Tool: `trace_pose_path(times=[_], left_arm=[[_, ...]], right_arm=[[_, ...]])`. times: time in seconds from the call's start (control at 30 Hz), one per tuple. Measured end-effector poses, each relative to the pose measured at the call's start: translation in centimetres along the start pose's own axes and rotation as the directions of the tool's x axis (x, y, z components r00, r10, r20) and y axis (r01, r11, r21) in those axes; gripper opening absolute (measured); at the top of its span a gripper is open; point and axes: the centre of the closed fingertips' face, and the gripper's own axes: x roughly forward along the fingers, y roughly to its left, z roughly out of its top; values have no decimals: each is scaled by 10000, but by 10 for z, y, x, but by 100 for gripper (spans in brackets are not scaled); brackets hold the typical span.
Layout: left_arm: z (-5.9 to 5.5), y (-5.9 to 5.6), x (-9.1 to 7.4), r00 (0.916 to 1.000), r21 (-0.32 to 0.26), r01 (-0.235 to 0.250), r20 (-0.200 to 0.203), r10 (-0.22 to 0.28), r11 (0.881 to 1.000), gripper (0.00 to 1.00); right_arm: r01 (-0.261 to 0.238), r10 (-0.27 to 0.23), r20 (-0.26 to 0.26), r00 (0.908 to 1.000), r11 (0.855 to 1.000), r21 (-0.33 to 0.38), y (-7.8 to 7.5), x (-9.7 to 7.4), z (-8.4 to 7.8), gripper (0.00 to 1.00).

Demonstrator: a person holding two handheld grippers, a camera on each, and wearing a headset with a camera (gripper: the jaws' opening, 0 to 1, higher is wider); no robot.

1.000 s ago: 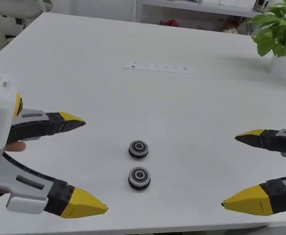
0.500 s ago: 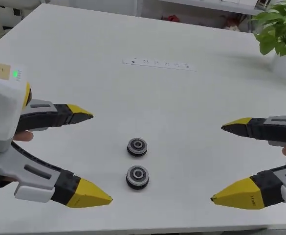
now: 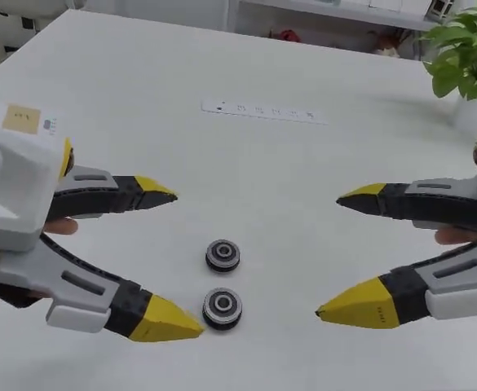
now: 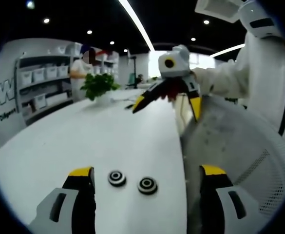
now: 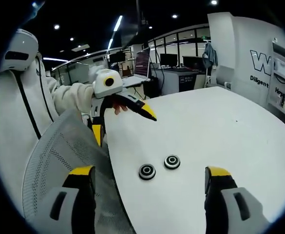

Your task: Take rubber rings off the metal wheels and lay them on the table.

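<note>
White bench (image 3: pixel 320 73), lit office; power strip (image 3: pixel 264 112) and plant (image 3: pixel 466 41) beyond two wheels (image 3: pixel 223 255); my left gripper (image 3: pixel 185 262), right gripper (image 3: pixel 329 256): jaws spread.

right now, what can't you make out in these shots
- On the far wheel and near wheel: too small in every view to tell where rubber meets metal.
- Markings on the power strip: head view, too small.
- The plant: head view, cut off by the right edge.

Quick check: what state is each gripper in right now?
Left gripper: open, holding nothing.
Right gripper: open, holding nothing.
</note>
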Motion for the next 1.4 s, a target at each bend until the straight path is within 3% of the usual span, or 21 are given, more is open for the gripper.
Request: trace_pose_path(times=[0.13,0.37,0.67,0.9,1.17,1.4], left_arm=[[5,8,13,9998,110,170,-56,-170,9998,86],[6,12,23,9997,255,184,172,-188,9995,81],[-11,11,34,9998,-307,79,167,-74,9995,74],[-19,9,43,9998,-133,24,181,-21,9999,62],[-38,4,52,9998,-203,122,-170,-126,9997,51],[-44,2,56,9998,-235,86,-191,-90,9997,38]], right_arm=[[-299,300,238,9993,9995,-80,-4,17,10,87],[-640,642,285,9975,9979,-76,-5,41,5,83],[-931,933,-110,9956,9954,235,-2,59,-24,76],[-1006,1015,-330,9943,9945,275,-1,72,-43,66],[-1102,1114,-582,9921,9936,236,3,85,-60,52],[-956,980,-742,9924,9948,348,2,93,-70,43]])
